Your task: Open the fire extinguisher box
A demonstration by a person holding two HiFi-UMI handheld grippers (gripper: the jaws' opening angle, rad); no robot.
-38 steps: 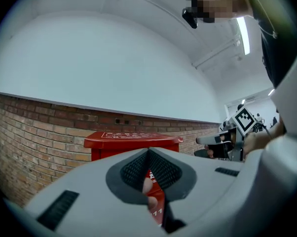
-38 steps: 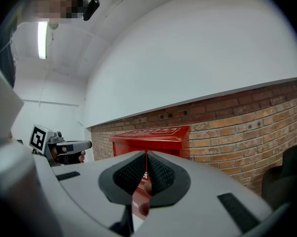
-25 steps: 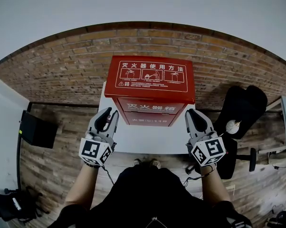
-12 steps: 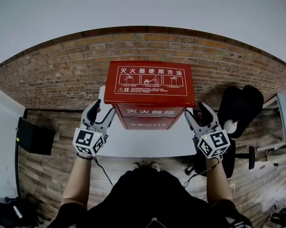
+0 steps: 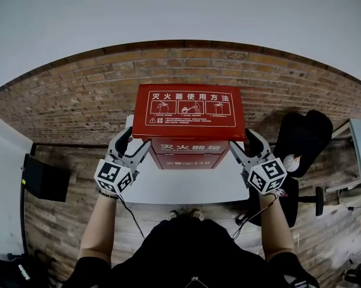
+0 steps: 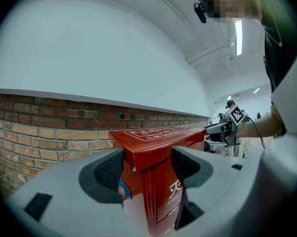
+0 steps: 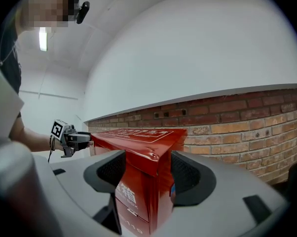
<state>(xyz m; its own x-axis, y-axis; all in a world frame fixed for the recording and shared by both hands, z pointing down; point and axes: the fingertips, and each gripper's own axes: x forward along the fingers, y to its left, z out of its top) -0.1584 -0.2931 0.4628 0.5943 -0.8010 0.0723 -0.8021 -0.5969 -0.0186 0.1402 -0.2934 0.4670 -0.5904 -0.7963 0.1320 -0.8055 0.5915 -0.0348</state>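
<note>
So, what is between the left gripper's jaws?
A corner of the box lid, shown in the left gripper view. The left gripper has its jaws opening around it.

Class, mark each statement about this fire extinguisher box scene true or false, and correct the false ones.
1. The fire extinguisher box stands on a white table by a brick wall. True.
2. Its lid is raised. False: it lies flat, closed.
3. The left gripper has a lid corner between its jaws. True; the jaws are opening, not gripping.
4. The right gripper rests on the black chair. False: it straddles the lid's other front corner, jaws opening.
</note>
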